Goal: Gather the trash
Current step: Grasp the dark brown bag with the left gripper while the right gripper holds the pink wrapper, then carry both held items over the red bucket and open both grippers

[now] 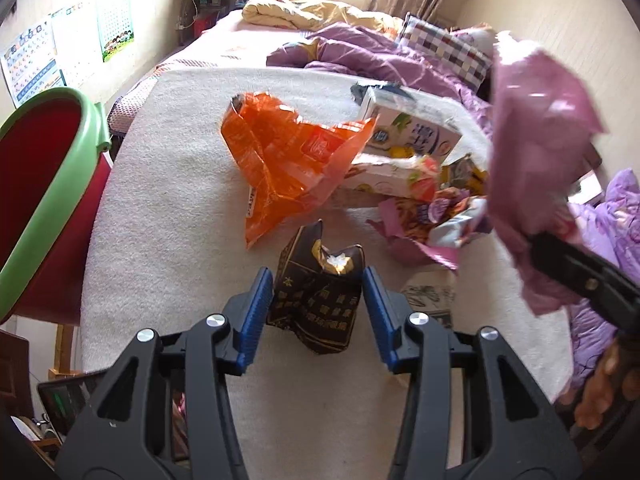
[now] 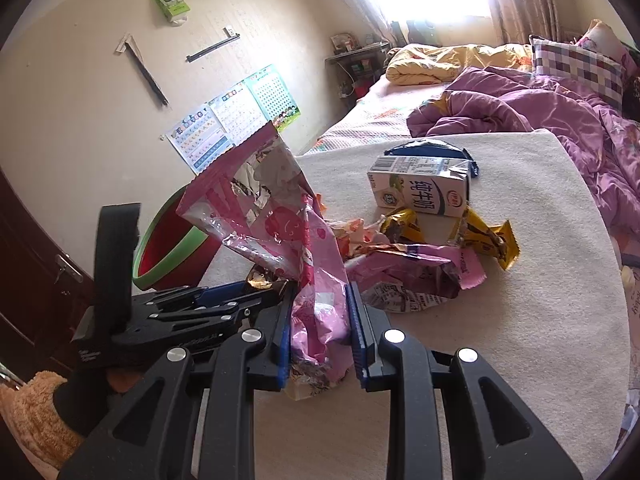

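My left gripper (image 1: 318,286) is shut on a dark brown wrapper with gold print (image 1: 316,304), just above the white mat (image 1: 168,216). My right gripper (image 2: 320,328) is shut on a pink foil snack bag (image 2: 276,220) and holds it up; the bag also shows at the right of the left wrist view (image 1: 536,152). A red bin with a green rim (image 1: 52,200) stands at the left, seen also in the right wrist view (image 2: 176,248). An orange bag (image 1: 288,160), a milk carton (image 2: 420,194), yellow wrappers (image 2: 488,240) and crumpled pink wrappers (image 2: 416,268) lie on the mat.
The mat lies on a bed with a purple quilt (image 2: 540,112), a yellow blanket (image 1: 304,12) and a checked pillow (image 1: 444,48). A wall with posters (image 2: 236,116) is to the left. A dark door (image 2: 36,272) is at the far left.
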Demonstrator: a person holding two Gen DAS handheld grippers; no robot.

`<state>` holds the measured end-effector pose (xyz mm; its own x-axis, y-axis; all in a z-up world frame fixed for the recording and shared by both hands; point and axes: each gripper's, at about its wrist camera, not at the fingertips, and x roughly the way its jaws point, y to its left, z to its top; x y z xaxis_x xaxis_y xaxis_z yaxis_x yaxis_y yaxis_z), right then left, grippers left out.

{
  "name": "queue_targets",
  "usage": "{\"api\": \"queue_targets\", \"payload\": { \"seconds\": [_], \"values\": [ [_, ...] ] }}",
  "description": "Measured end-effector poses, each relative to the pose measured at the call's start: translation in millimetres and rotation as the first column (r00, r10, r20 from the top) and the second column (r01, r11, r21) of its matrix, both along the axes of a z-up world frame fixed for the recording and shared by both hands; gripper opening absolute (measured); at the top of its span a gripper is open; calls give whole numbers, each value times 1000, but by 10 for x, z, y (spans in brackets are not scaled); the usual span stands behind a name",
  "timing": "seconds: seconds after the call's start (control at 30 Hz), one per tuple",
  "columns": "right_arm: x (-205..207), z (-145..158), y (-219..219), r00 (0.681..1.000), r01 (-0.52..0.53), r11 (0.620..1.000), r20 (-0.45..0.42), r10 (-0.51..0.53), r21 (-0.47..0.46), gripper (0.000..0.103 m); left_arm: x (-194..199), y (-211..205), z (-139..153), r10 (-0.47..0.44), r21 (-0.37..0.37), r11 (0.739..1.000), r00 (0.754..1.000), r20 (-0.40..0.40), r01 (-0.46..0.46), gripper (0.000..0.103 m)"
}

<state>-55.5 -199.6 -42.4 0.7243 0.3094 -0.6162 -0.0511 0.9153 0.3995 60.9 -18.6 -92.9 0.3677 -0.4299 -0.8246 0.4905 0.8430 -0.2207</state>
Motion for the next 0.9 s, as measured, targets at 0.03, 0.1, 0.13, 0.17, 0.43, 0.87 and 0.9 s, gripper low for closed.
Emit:
{"api": "queue_targets", "payload": {
  "seconds": [0.03, 0.1, 0.13, 0.17, 0.43, 0.87, 0.9],
  "values": [
    [22, 9, 30, 1000, -6, 1000, 3, 6, 0, 23, -18, 28, 34, 3, -11, 1000, 1000, 2, -3, 45],
    [76, 24, 96, 1000, -16, 1000, 7, 16, 1, 23, -45, 82, 96, 3, -26, 1000, 1000, 8, -2, 45],
    [104, 32, 134, 1000, -23, 1000, 8, 23, 1, 23, -47, 99, 123, 2, -31, 1000, 1000, 12, -2, 45],
    [130, 38, 172, 999, -31, 1000, 10, 31, 1, 23, -53, 126, 156, 3, -38, 999, 1000, 17, -3, 45],
    [302, 68, 439, 997, -77, 997, 15, 77, -2, 23, 13, 329, 288, 25, -64, 998, 999, 31, -23, 45],
    [520, 154, 829, 993, -109, 994, 41, 109, -8, 23, 285, 1011, 556, 158, -98, 984, 983, 97, -148, 45],
    [539, 164, 866, 993, -113, 994, 44, 114, -9, 23, 306, 1071, 578, 169, -99, 982, 980, 104, -159, 45]
  ]
}}
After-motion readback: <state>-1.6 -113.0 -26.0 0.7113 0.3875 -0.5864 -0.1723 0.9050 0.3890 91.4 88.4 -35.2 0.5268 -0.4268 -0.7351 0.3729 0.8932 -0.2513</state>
